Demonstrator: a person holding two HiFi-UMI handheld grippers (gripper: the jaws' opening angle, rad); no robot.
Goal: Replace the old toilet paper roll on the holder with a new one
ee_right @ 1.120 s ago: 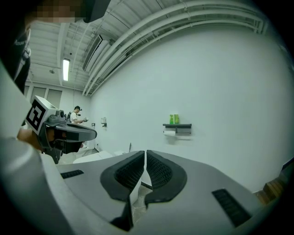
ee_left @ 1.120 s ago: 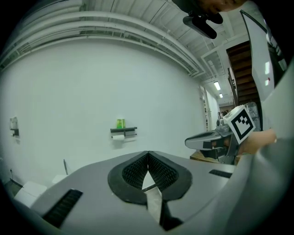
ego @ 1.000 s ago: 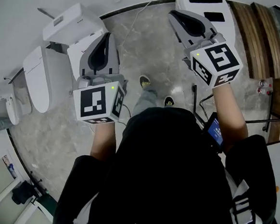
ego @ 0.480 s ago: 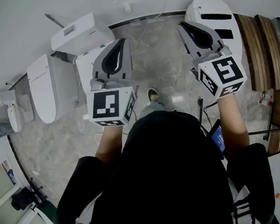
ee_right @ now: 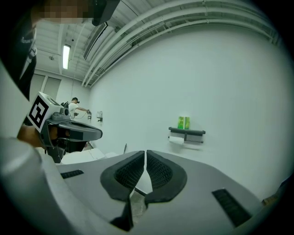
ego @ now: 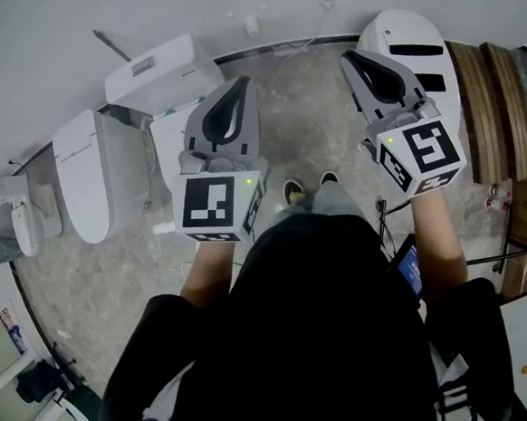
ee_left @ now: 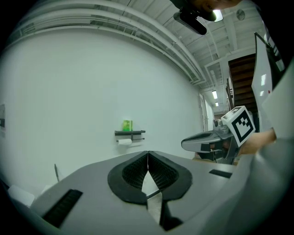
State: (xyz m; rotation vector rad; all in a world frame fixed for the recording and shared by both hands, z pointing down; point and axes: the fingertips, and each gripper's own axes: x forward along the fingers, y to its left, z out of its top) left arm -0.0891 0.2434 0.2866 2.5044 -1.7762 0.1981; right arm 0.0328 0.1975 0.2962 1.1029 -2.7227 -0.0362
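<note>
Fingers (ee_left: pixel 136 172) pressed together on left gripper (ee_left: pixel 148 154) and right gripper (ee_right: pixel 145 154), green pack (ee_left: pixel 127 125), perhaps tissues, print too small

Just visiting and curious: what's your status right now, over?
Left gripper, right gripper: fingers shut, empty. Roll on holder, well ahead. Toilet off left, nothing blocking.

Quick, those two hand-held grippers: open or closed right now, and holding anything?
Left hand-held gripper: closed, holding nothing.
Right hand-held gripper: closed, holding nothing.
</note>
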